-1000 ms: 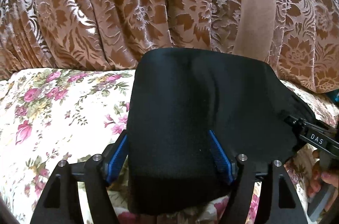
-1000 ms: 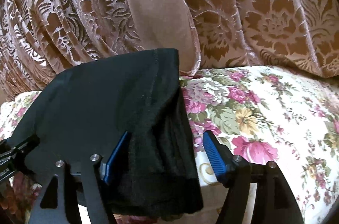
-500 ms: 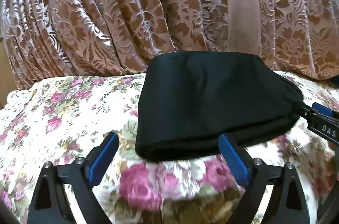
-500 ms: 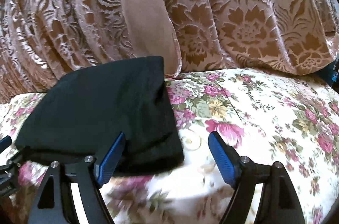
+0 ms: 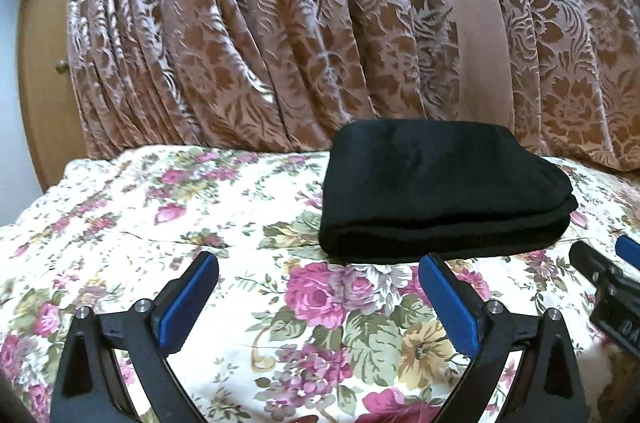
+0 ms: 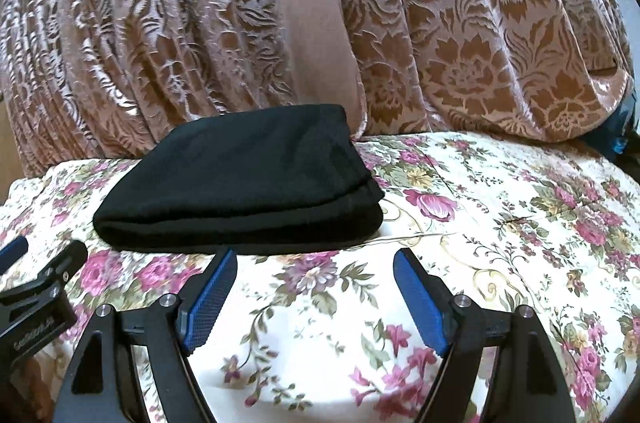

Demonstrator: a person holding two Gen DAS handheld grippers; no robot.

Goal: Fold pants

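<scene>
A: Left hand-held gripper [image 5: 318, 281] spread wide, blue pads bare, low centre of its view, clear of the cloth. Right hand-held gripper [image 6: 314, 273] same: spread, nothing pinched.

B: Pants?

A: Pants [image 5: 440, 191] folded into a black stack, centre-right in left view; centre-left [image 6: 244, 179] in right view. Lying on the floral bedspread [image 5: 160, 207], just beyond both sets of pads.

B: Background?

A: Brown patterned curtain [image 5: 260, 23] across upper frame, touching the stack's far edge.

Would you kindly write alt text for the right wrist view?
A folded black fabric pair of pants lies on a floral-print bedspread, in front of a brown patterned curtain. The right claw is open just short of it, holding nothing; the left claw's tip shows at the left edge.
</scene>
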